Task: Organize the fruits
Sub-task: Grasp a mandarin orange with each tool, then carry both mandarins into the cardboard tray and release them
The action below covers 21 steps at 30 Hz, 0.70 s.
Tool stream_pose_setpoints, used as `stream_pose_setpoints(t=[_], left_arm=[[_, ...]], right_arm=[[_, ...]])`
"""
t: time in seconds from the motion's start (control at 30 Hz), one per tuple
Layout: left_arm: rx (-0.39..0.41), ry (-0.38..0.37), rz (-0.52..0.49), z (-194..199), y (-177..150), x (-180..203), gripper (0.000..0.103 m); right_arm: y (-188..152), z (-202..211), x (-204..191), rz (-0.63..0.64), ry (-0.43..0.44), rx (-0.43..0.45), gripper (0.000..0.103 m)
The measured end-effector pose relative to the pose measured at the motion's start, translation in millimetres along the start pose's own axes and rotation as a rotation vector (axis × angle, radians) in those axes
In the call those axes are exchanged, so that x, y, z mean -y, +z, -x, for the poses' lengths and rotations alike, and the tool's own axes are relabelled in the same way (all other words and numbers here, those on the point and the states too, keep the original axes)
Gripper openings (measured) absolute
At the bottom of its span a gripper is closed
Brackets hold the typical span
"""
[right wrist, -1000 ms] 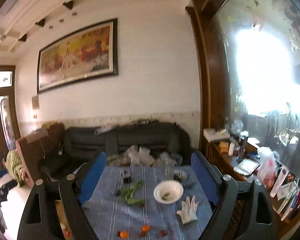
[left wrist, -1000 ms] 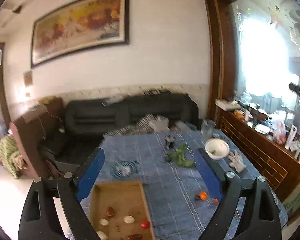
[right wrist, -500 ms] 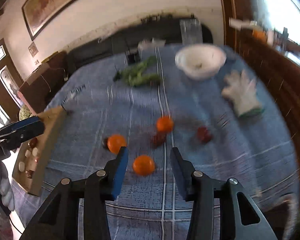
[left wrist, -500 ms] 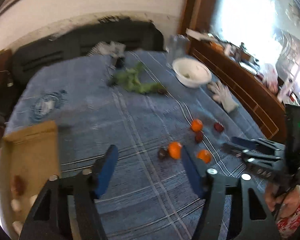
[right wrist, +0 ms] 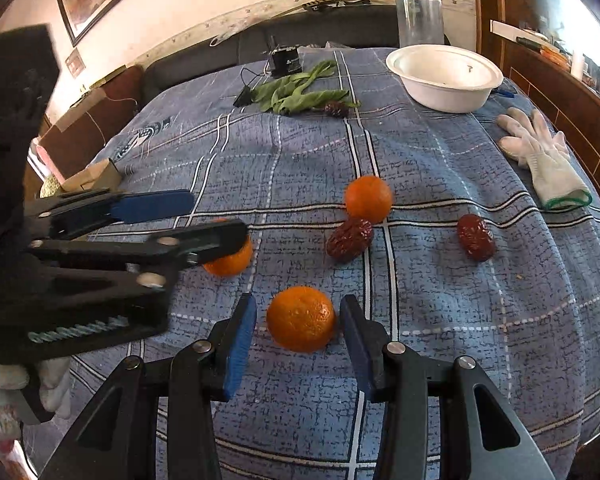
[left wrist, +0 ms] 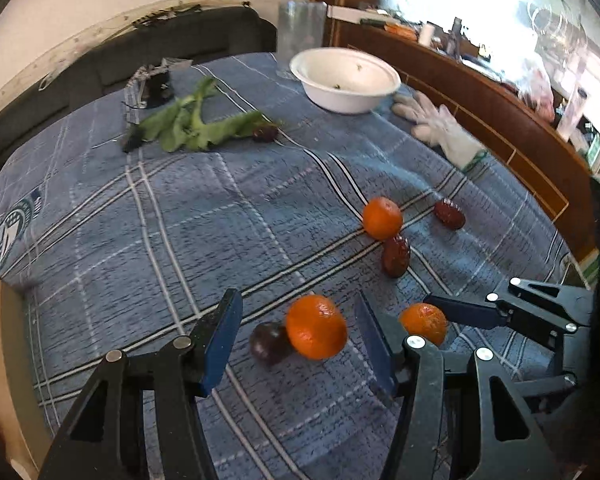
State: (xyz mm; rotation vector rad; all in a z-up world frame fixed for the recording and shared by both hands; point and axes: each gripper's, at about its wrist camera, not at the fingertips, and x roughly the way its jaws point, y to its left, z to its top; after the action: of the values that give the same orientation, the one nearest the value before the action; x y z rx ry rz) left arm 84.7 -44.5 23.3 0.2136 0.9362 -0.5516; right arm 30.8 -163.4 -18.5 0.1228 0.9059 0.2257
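Mandarin [right wrist: 301,319] between fingers [right wrist: 240,342] (untouched)

On your blue plaid tablecloth [right wrist: 440,168], a white bowl [right wrist: 444,76] sits beside a clear cup [right wrist: 418,20], with leafy greens [right wrist: 300,94] and a white glove [right wrist: 544,160] near the table edge.

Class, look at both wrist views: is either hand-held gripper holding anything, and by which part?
Nothing is held. Each hand-held gripper, left and right, has an orange between open jaws, pads not touching.
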Motion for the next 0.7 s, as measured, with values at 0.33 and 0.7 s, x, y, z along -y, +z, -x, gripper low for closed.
stream_pose_setpoints(t=[0.33,0.7], left_arm=[[-0.004,0.014,-0.050,2,-6,12,0.027],[0.113,0.000,0.099,89,-25,-28,0.027]], right_arm=[[0,-3,-1,-0.008,-0.010,0.020,0.035],[2,44,-19,-0.001,0.019,0.085,0.035]])
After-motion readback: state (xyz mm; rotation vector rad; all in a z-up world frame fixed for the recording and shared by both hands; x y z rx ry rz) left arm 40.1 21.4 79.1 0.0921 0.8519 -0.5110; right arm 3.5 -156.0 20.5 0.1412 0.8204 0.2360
